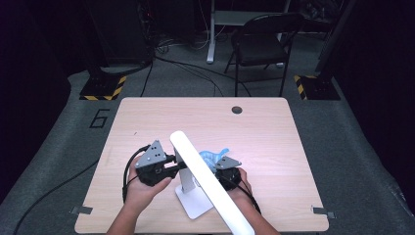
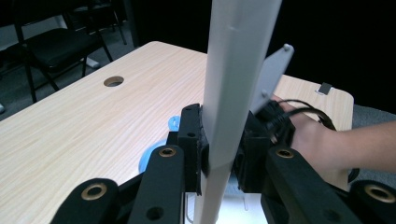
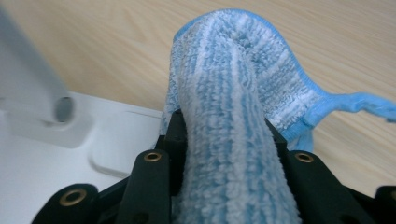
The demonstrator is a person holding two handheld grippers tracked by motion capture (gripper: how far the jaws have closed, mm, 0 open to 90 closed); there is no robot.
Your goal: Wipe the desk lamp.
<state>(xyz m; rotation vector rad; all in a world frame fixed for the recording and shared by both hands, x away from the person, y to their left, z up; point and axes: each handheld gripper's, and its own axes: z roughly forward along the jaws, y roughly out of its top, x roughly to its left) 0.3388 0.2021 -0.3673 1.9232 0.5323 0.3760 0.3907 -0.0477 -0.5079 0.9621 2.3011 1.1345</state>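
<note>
Fluffy, ribbed blue microfibre cloth (image 3: pixel 233 140) bulges between the right tongs (image 3: pixel 229 135), clenched on it at the near right of the pale wooden bench (image 1: pixel 147 117). Left tongs (image 2: pixel 219 144) clamp the smooth white lamp (image 1: pixel 205 176) by its slanted bar; wiping seems barely begun, with most surfaces left.

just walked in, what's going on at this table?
A person is working on a white desk lamp at a wooden table with a gripper in each hand. The left gripper is clamped on the lamp's stem, holding it steady. The right gripper holds a blue microfibre cloth bunched between its jaws, right beside the lamp's base. It looks like the lamp is being wiped down, though cloth contact with the lamp isn't clear.
</note>
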